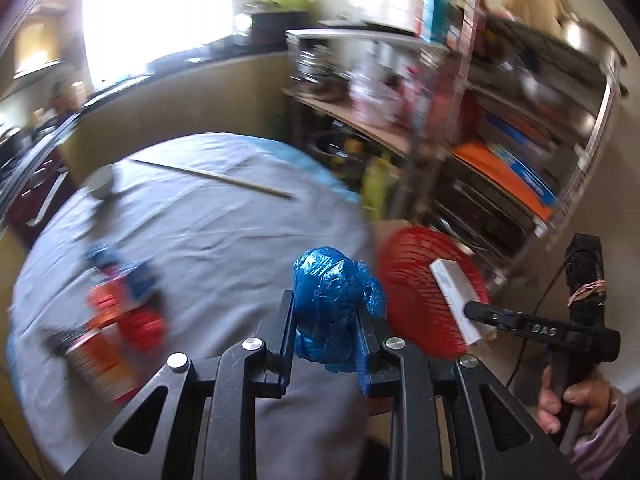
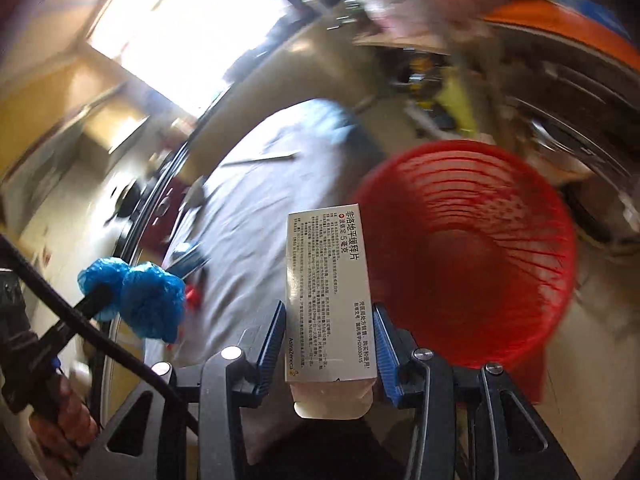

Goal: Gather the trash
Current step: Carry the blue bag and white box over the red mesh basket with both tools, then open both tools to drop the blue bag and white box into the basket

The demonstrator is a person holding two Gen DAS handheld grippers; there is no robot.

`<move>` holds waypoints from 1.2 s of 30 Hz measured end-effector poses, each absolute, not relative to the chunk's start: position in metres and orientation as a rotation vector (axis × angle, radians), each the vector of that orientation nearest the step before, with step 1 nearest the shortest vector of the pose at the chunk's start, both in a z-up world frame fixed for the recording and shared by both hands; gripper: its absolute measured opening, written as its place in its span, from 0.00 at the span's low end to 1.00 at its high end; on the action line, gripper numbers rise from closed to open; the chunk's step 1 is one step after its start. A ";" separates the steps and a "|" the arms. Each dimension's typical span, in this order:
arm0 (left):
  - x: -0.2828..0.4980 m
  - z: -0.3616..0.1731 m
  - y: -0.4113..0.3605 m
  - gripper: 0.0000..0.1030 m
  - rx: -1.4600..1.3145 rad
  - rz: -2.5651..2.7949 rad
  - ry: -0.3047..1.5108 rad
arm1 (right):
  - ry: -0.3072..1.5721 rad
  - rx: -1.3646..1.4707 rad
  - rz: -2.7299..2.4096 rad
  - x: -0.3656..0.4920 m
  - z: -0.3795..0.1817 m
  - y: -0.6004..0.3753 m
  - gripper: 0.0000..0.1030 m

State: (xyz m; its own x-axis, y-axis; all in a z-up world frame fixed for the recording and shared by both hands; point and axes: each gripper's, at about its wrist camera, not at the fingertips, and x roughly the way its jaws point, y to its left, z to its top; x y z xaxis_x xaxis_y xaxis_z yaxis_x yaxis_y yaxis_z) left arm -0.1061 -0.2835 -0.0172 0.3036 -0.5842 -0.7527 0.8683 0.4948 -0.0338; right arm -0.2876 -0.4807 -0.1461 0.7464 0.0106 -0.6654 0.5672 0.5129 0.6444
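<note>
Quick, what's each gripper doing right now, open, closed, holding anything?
Left gripper: closed on the crumpled blue plastic bag.
Right gripper: closed on the white medicine box, beside the red basket.

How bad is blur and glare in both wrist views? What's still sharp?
Left wrist: window blown out, shelves and table litter smeared; blue bag in the left gripper sharp. Right wrist: window glare, background streaked, red basket soft; box print in the right gripper readable.
</note>
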 end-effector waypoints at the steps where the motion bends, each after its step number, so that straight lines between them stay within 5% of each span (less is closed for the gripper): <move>1: -0.113 -0.023 -0.302 0.26 0.438 -1.026 0.799 | 0.665 1.003 -0.389 -0.293 -0.151 -0.488 0.45; 16: -0.154 -0.121 -0.426 0.29 0.604 -1.057 0.938 | 0.627 1.175 -0.486 -0.334 -0.211 -0.549 0.48; 21: -0.154 -0.126 -0.426 0.45 0.635 -1.045 0.927 | 0.596 1.201 -0.483 -0.337 -0.212 -0.554 0.56; 26: -0.152 -0.124 -0.420 0.46 0.638 -1.051 0.912 | 0.452 1.221 -0.592 -0.373 -0.205 -0.566 0.56; 36: -0.154 -0.145 -0.417 0.46 0.700 -1.030 0.951 | 0.508 1.456 -0.638 -0.390 -0.267 -0.576 0.54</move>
State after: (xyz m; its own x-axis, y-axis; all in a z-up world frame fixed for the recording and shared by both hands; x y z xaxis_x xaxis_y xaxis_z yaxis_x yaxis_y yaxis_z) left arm -0.1539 -0.4167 -0.1453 0.2028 -0.3873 -0.8994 0.9274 0.3708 0.0494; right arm -0.3901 -0.5759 -0.2668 0.7377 -0.0893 -0.6692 0.6721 0.0035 0.7405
